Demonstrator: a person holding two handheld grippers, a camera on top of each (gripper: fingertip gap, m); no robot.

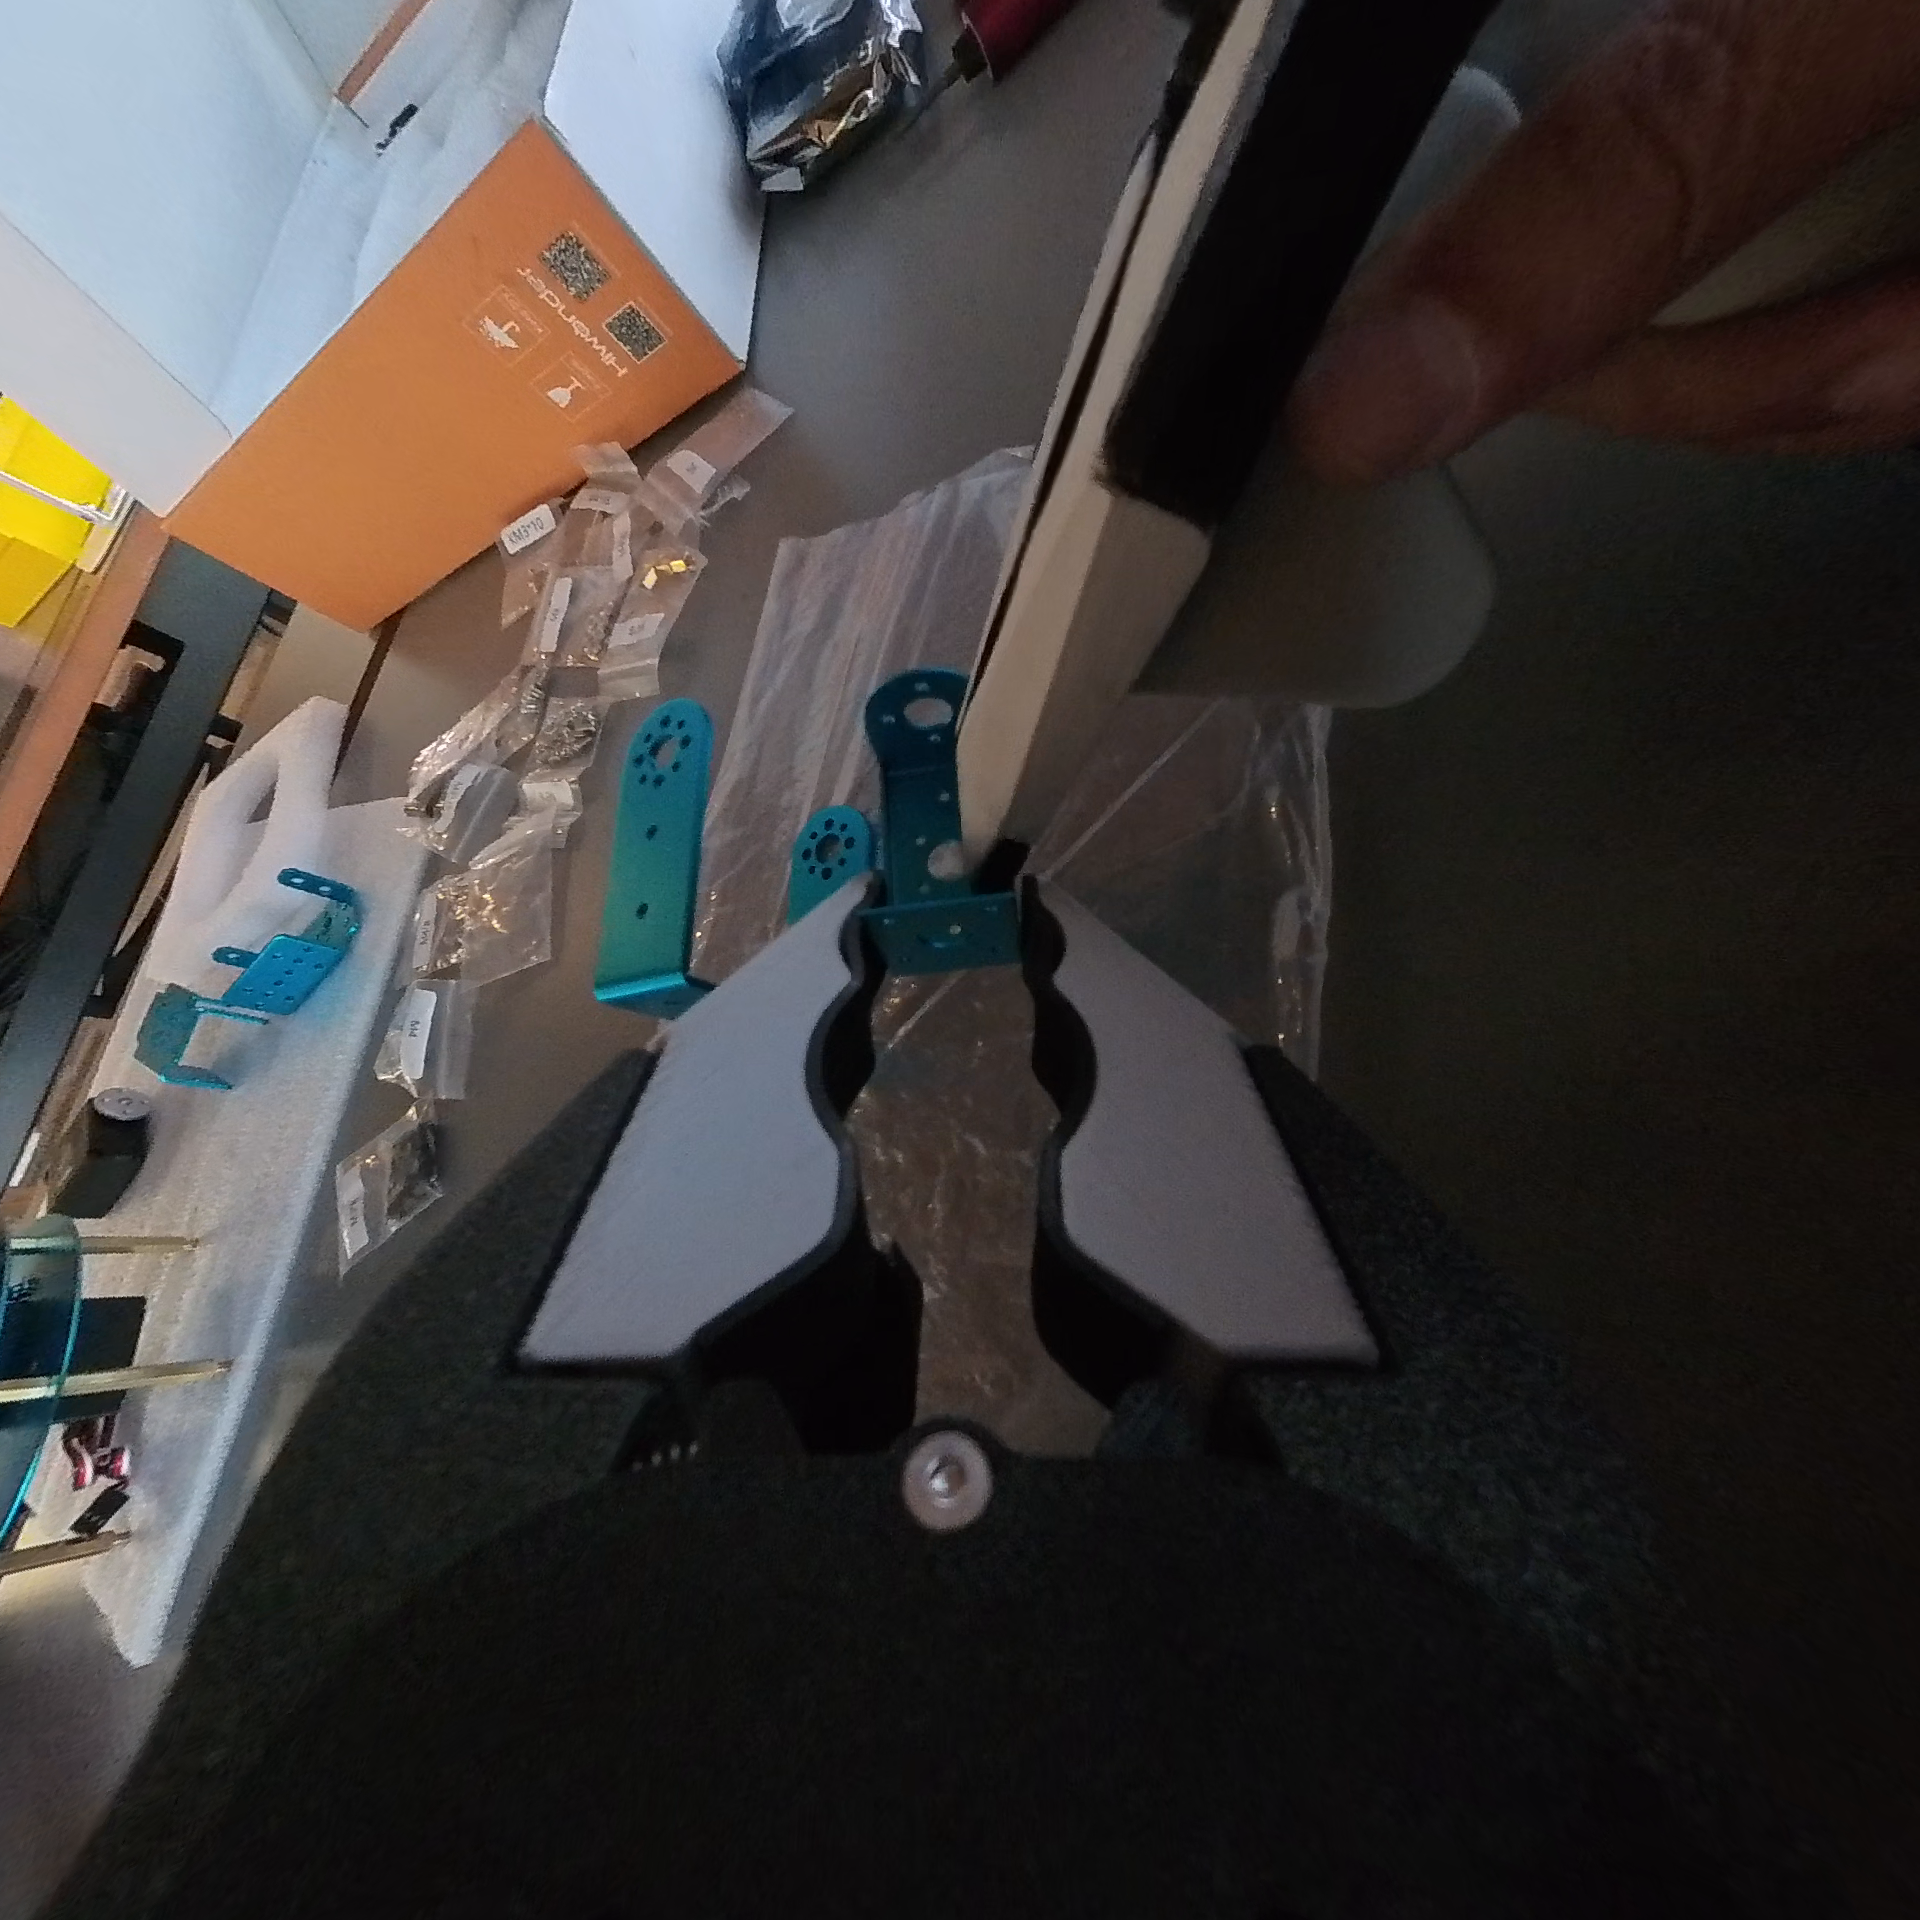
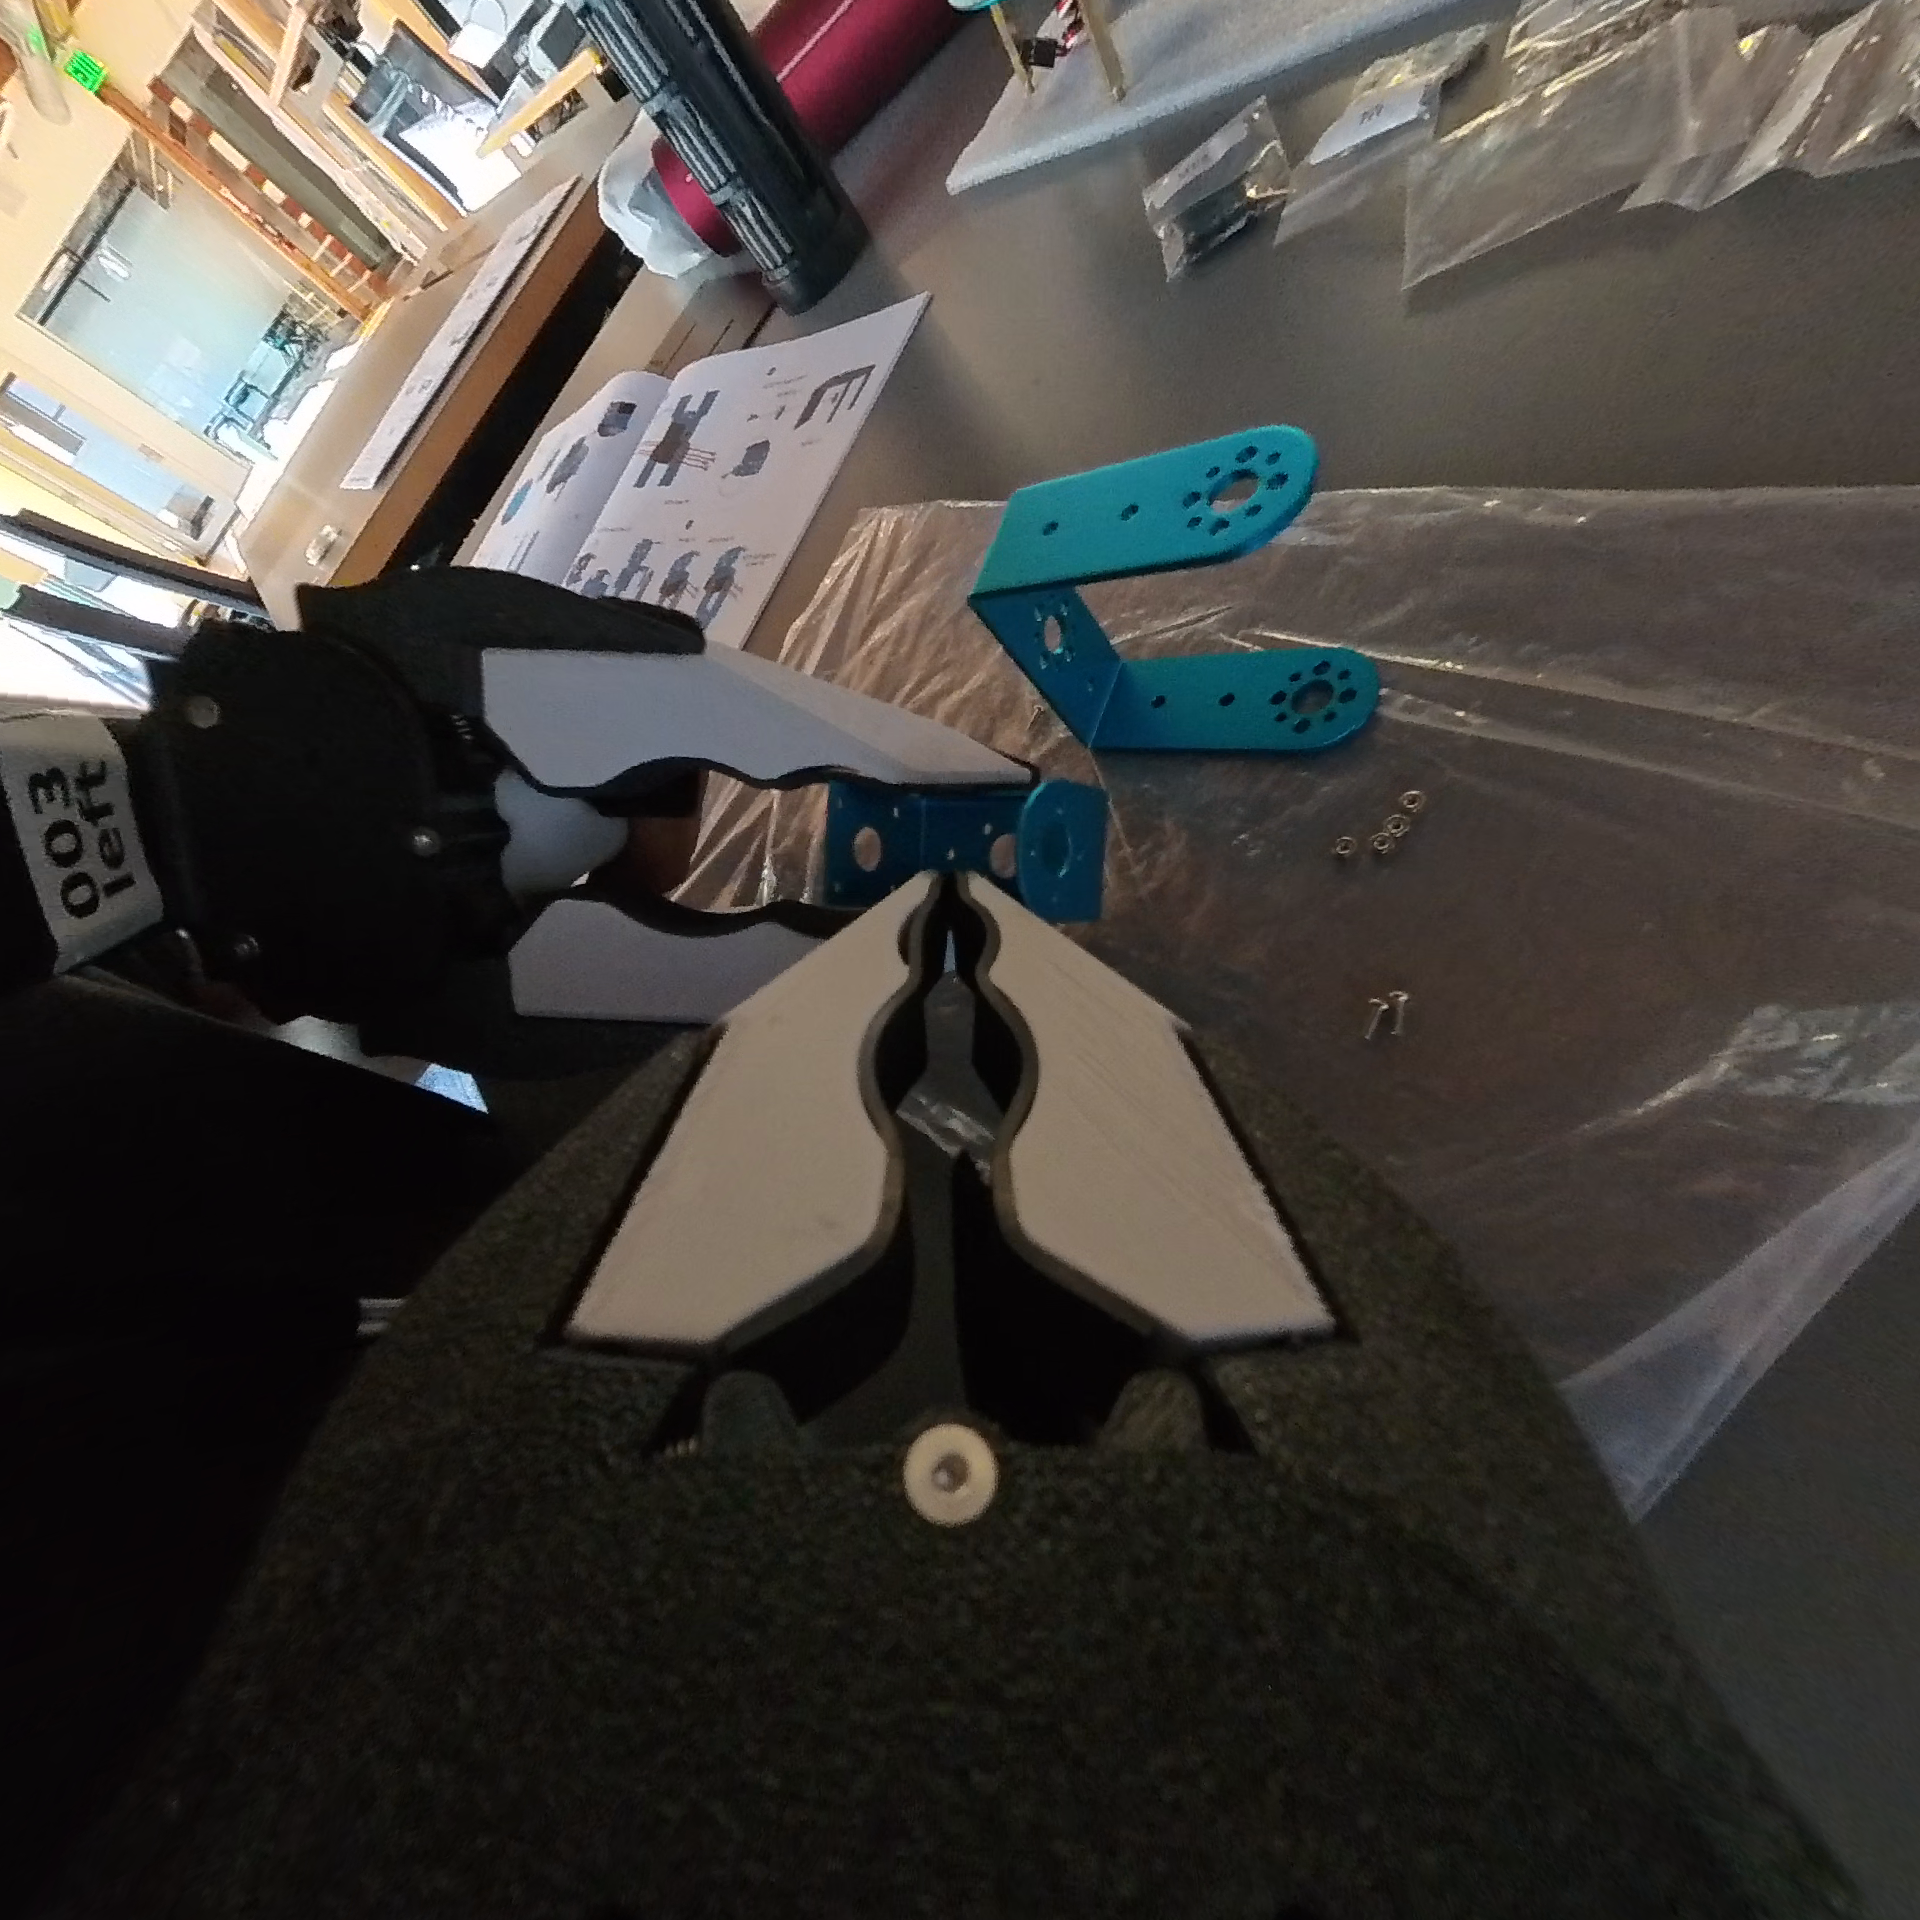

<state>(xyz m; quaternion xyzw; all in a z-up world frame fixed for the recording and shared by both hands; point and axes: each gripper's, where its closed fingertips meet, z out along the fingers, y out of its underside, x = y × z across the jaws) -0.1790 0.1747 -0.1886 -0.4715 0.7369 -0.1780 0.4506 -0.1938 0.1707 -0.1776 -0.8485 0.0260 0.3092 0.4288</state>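
Up close, the left gripper [image 1: 945, 883] is clamped on a small blue perforated bracket [image 1: 940, 935], the piece pinched crosswise between its two fingertips above the clear plastic sheet [image 1: 831, 665]. From the right wrist view the same bracket [image 2: 925, 847] sits at about 12 o'clock of the right gripper [image 2: 943, 883], held by the left gripper [image 2: 1023, 831] coming in from 9 o'clock. The right gripper's own fingers are nearly pressed together at the tips, which sit right at the bracket's edge; whether they pinch anything I cannot tell (a tiny pale fastener seems to sit at that spot in the left view, too small to be sure). A hand [image 1: 1621, 270] wraps the right gripper's body at 1 o'clock in the left view.

On the plastic sheet at 1 o'clock of the right gripper lies a larger blue U-shaped bracket [image 2: 1164, 592], with small nuts [image 2: 1377, 836] and a screw [image 2: 1382, 1013] off at 3 o'clock. An open instruction booklet [image 2: 717, 468] lies at 11 o'clock. In the left view, small bags of hardware [image 1: 540, 727] trail toward 10 o'clock, with an orange box [image 1: 457, 343] beyond them and more blue brackets [image 1: 260, 956] on white foam [image 1: 260, 1195] at 9 o'clock.
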